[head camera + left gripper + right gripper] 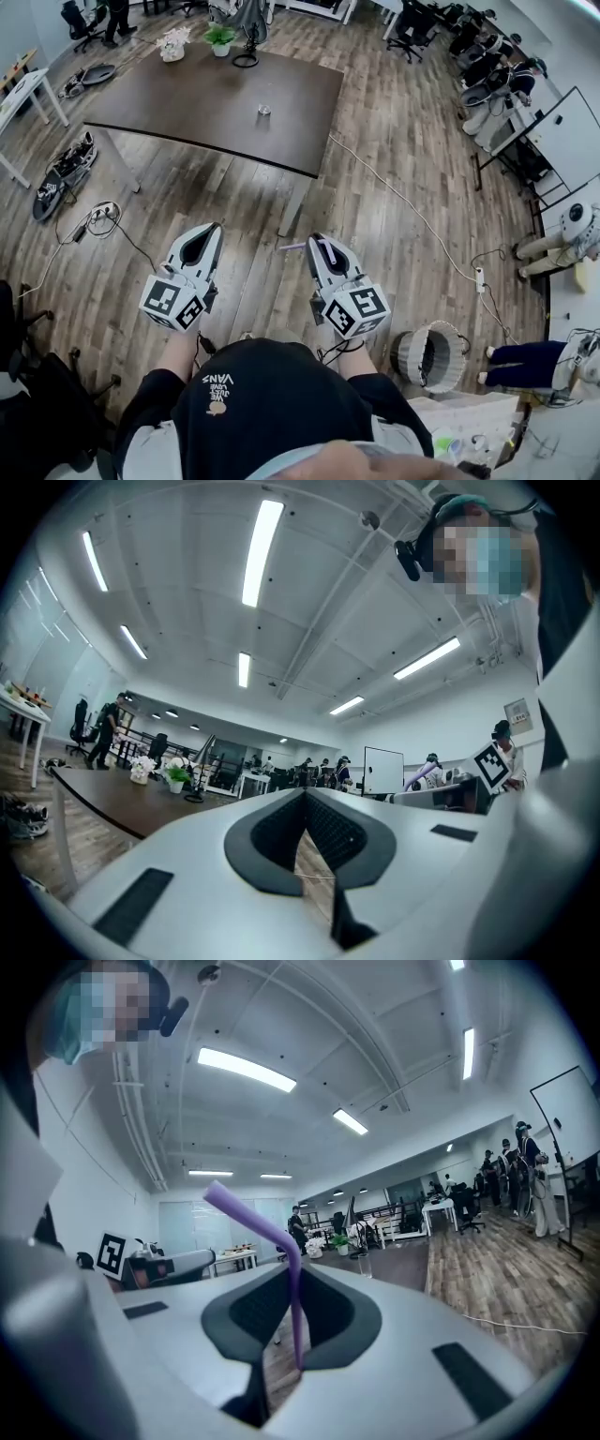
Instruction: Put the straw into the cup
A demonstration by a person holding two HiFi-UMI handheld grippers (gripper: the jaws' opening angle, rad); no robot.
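A purple bendy straw [294,1299] stands upright between the jaws of my right gripper [292,1273], which is shut on it. Its bent top [242,1209] leans left. In the head view the straw [325,249] lies along the right gripper [315,240], over the wooden floor and short of the table. A small clear cup [264,111] stands on the dark brown table [187,94]; it also shows far ahead in the right gripper view [364,1265]. My left gripper [214,229] is beside the right one, its jaws [305,797] shut with nothing in them.
Two potted plants [220,37] and a coiled black object [246,59] sit at the table's far edge. A white cable [412,211] runs across the floor to a power strip [479,277]. A wicker bin [431,356] stands at my right, shoes [61,173] lie at left.
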